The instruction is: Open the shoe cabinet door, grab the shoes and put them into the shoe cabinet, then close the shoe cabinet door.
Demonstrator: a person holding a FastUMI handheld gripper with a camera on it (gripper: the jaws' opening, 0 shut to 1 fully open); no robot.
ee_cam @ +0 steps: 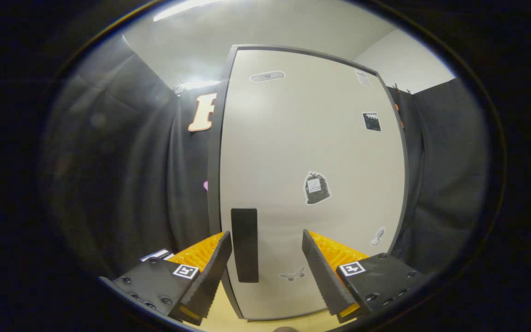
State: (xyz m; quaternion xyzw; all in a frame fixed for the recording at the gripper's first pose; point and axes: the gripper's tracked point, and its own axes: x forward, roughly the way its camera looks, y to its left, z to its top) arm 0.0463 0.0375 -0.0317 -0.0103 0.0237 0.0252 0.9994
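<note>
Now my tongs (267,269) hang released before the closed shoe cabinet door (311,152); its dark handle (244,244) stands at eleven o'clock between the fingers, stiff, probably light: grip it mid-length.

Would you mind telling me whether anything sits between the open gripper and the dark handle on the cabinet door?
Nothing visible does. The gripper is open, and the handle shows just ahead between its fingers on the closed cabinet door.
</note>
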